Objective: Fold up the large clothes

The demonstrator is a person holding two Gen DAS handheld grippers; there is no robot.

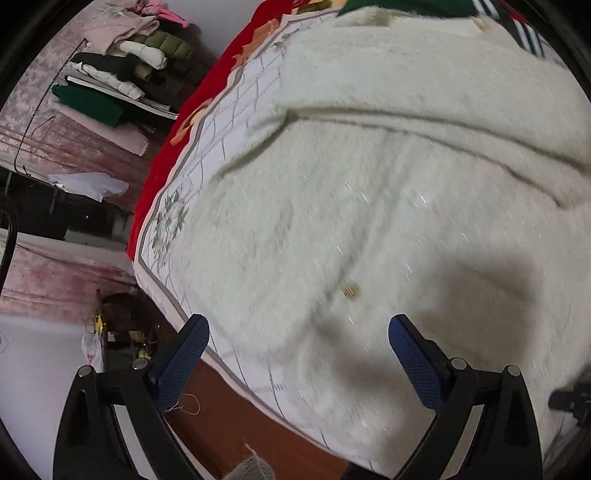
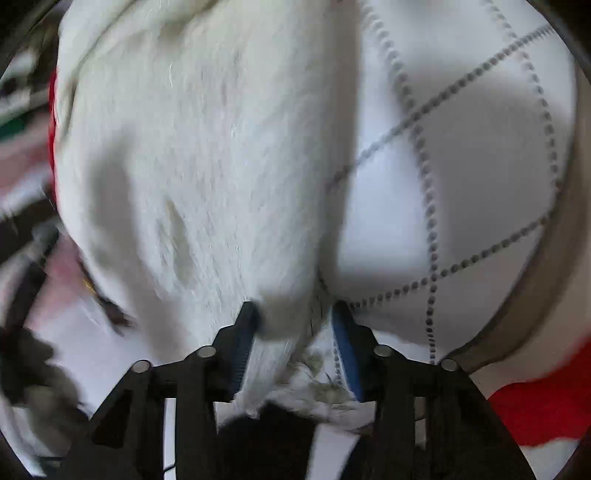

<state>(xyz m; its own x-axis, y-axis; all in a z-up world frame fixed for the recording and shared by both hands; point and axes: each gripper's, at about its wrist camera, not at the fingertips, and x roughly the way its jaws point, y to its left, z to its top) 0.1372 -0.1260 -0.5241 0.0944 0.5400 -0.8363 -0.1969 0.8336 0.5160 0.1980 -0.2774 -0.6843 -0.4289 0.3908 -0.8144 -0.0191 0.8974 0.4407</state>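
Observation:
A large fluffy white garment (image 1: 369,192) lies spread over a white quilted bedspread (image 1: 229,122), with a fold ridge across its upper part and a small gold button (image 1: 351,291). My left gripper (image 1: 299,347) is open and empty, hovering above the garment's near edge. In the right wrist view the same white garment (image 2: 207,155) fills the left and middle. My right gripper (image 2: 295,321) is shut on a bunched edge of the garment, with the blue pads (image 2: 343,336) pressing the cloth.
A red blanket (image 1: 192,99) borders the bedspread on the left. Folded clothes (image 1: 125,70) are stacked beyond the bed. A green striped garment (image 1: 517,22) lies at the bed's far end. Brown floor (image 1: 240,424) shows below the bed edge. Quilted bedspread (image 2: 461,166) lies right of the garment.

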